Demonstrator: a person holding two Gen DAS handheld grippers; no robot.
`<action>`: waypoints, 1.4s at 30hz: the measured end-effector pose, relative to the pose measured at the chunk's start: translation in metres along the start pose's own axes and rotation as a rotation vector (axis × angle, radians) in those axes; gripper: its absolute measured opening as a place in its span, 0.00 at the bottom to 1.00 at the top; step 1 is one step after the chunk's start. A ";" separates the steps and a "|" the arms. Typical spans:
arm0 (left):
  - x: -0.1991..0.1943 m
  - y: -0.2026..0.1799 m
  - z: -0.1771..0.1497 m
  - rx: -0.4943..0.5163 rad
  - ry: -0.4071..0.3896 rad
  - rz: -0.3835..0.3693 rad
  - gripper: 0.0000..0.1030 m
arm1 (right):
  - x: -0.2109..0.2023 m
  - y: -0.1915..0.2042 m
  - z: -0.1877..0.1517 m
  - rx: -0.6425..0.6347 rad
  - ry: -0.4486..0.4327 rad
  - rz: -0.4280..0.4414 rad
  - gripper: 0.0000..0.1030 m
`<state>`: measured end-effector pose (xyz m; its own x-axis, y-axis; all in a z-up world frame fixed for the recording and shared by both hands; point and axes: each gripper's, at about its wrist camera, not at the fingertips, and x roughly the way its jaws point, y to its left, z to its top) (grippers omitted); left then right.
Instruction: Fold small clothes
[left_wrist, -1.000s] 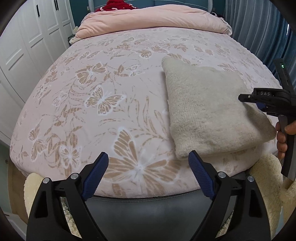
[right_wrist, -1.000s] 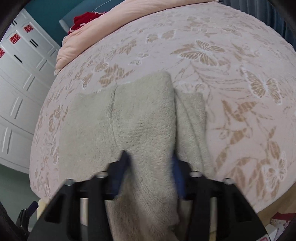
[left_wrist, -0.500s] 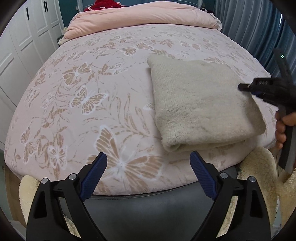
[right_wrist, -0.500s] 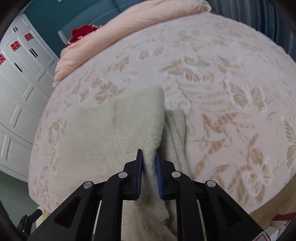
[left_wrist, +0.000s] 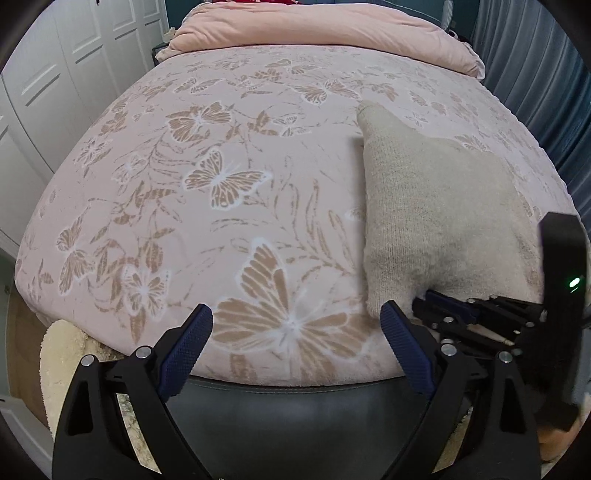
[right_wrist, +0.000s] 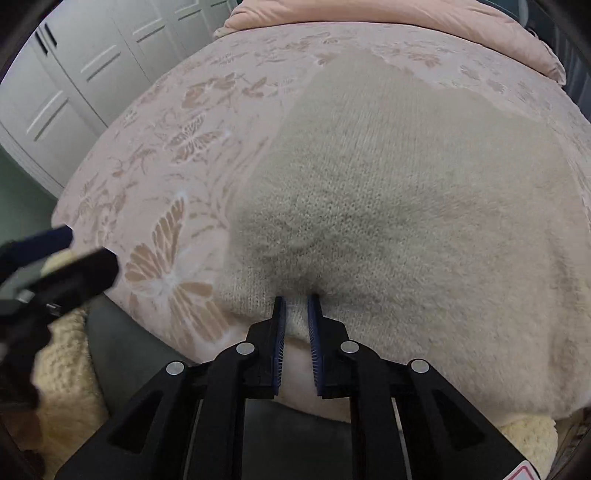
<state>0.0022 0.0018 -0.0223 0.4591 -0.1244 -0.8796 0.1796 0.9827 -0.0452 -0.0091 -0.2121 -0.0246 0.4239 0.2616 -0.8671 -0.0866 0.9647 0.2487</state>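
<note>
A folded beige knitted sweater lies on the right half of the bed, its far corner pulled to a point. In the right wrist view the sweater fills most of the frame. My right gripper has its jaws closing on the sweater's near edge, and the fabric bunches between the pads. From the left wrist view the right gripper sits low beside my left gripper's right finger. My left gripper is open over the bed's near edge, with nothing between its fingers. It shows blurred at the left.
The bed cover is pink with tan butterflies. A pink duvet lies rolled at the far end. White wardrobe doors stand to the left, blue curtains to the right. A cream fluffy rug lies below the dark bed frame.
The right gripper's jaws went from wide to narrow on the sweater's edge. It then swept left along the near edge, toward the left gripper, pulling the fabric with it.
</note>
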 end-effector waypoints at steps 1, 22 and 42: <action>0.000 0.000 0.000 0.001 -0.001 -0.003 0.87 | -0.018 -0.011 0.002 0.054 -0.053 0.007 0.11; 0.003 -0.041 0.001 0.094 0.009 -0.051 0.88 | -0.042 -0.172 -0.006 0.330 -0.116 -0.196 0.17; 0.008 -0.063 0.018 0.153 -0.004 -0.054 0.89 | 0.044 -0.038 0.050 0.006 0.033 0.006 0.14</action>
<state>0.0102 -0.0637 -0.0178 0.4483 -0.1768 -0.8762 0.3346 0.9422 -0.0189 0.0574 -0.2384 -0.0507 0.3931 0.2686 -0.8794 -0.0841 0.9629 0.2565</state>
